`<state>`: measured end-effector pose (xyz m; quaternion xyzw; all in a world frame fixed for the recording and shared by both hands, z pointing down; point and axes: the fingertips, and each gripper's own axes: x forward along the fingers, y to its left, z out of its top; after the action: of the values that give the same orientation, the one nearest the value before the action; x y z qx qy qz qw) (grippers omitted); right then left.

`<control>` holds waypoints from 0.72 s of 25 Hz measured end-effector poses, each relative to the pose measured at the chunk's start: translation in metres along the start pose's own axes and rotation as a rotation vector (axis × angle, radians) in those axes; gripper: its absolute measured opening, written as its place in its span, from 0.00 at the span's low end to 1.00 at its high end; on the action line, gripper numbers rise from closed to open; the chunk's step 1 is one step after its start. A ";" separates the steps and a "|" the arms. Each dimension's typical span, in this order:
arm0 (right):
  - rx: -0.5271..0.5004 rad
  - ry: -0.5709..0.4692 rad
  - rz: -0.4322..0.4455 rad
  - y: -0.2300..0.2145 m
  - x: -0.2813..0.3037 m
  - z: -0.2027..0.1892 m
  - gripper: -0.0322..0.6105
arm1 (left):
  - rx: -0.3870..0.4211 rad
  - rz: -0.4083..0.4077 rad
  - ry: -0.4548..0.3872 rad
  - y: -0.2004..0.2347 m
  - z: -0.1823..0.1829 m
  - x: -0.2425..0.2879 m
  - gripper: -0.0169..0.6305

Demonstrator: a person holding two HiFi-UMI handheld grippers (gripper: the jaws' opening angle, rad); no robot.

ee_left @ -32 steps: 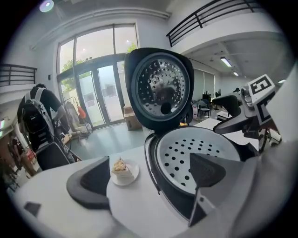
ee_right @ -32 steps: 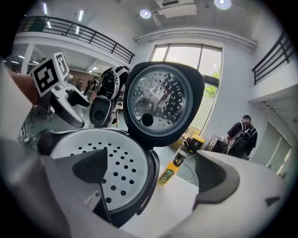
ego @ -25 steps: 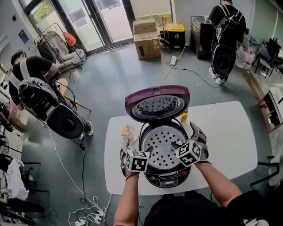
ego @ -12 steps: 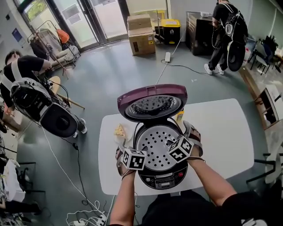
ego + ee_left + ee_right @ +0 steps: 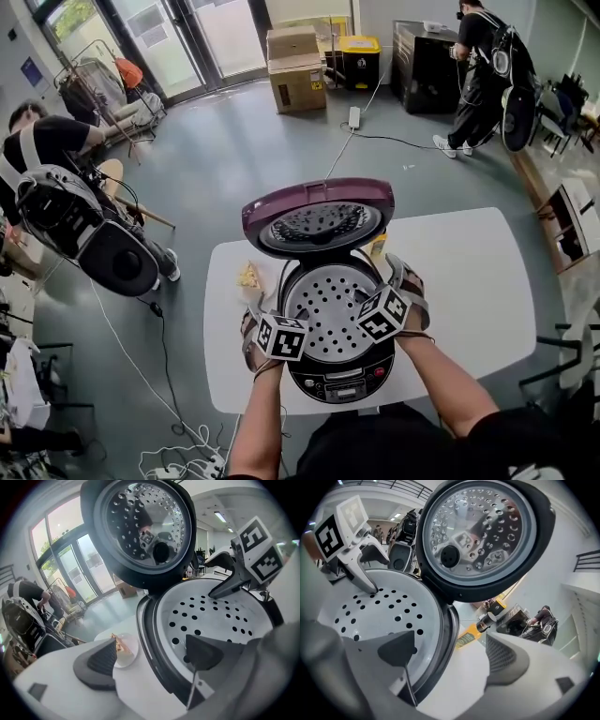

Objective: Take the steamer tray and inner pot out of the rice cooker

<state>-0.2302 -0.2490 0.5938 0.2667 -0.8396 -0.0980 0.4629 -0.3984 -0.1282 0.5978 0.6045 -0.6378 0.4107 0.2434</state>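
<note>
Both claws, the left claw (image 5: 152,656) and right claw (image 5: 451,653), straddle opposite sides of the open rice cooker (image 5: 342,382) on the worktop (image 5: 469,281), jaws apart but just narrowing around its rim, likely to pinch the steamer tray (image 5: 330,302) seated inside.

- Left gripper (image 5: 272,314): at the left side of the rice cooker (image 5: 342,380). Its jaws stand apart and have just been closing, with the cooker wall and the rim of the steamer tray (image 5: 330,298) between them. The inner jaw is over the tray, the outer jaw over the table (image 5: 469,281).
- Plate (image 5: 246,278): on the table, just beyond that outer jaw.
- Right gripper (image 5: 382,281): opposite, across the tray. Its jaws are likewise apart, just been closing, astride the right rim.
- Small item (image 5: 379,246): on the table, beyond the right gripper's outer jaw.
- Lid (image 5: 319,214): raised behind the tray, ahead of both grippers.
</note>
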 end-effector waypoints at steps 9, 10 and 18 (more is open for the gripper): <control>-0.044 0.005 0.008 0.005 0.003 -0.003 0.57 | -0.038 -0.027 -0.021 -0.002 -0.001 -0.002 0.70; -0.053 0.005 0.007 0.007 0.003 -0.003 0.56 | -0.042 -0.028 -0.022 -0.002 -0.001 -0.002 0.70; -0.071 -0.021 0.042 0.017 -0.010 0.006 0.34 | -0.006 -0.015 -0.034 -0.003 0.002 -0.011 0.53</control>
<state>-0.2372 -0.2302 0.5900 0.2315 -0.8458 -0.1207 0.4652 -0.3932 -0.1234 0.5885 0.6154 -0.6383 0.3967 0.2375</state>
